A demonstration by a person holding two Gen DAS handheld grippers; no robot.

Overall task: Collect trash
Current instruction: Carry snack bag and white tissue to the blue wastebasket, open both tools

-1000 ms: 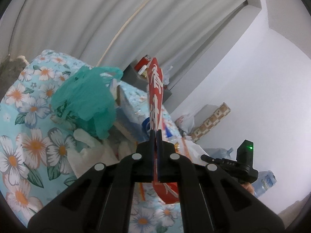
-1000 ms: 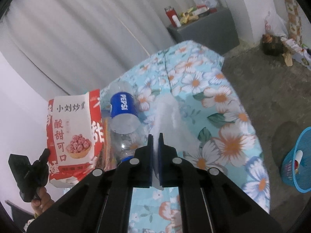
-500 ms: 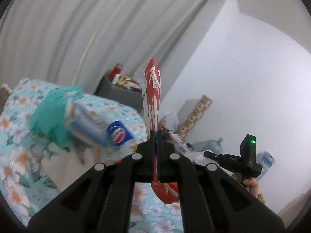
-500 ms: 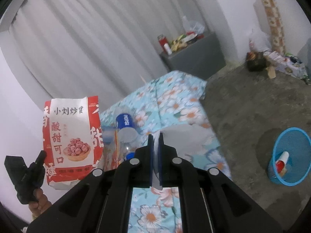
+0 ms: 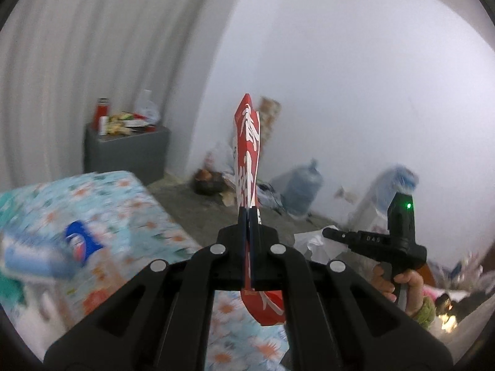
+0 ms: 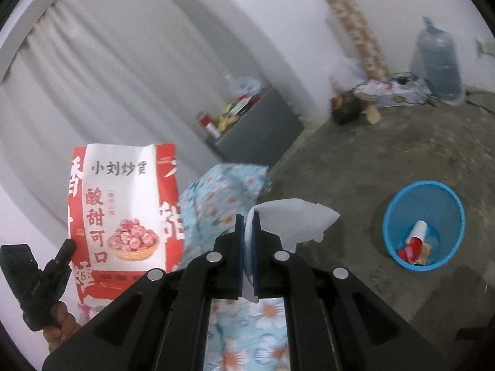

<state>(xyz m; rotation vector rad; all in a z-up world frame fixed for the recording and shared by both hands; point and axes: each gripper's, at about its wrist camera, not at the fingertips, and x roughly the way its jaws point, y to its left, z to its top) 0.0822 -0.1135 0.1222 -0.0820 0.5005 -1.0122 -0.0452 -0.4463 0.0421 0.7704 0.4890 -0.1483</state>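
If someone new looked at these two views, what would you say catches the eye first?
Most striking is the red and white snack bag, held upright at the left of the right wrist view, pinched edge-on in the left gripper. Next is the white tissue clamped in the right gripper at the centre. Then the blue basket on the grey floor to the right, with some rubbish already in it.

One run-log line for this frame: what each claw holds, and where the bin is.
left claw: shut on red snack bag | right claw: shut on white tissue | blue bin: on floor, some trash inside | both loads airborne, undropped
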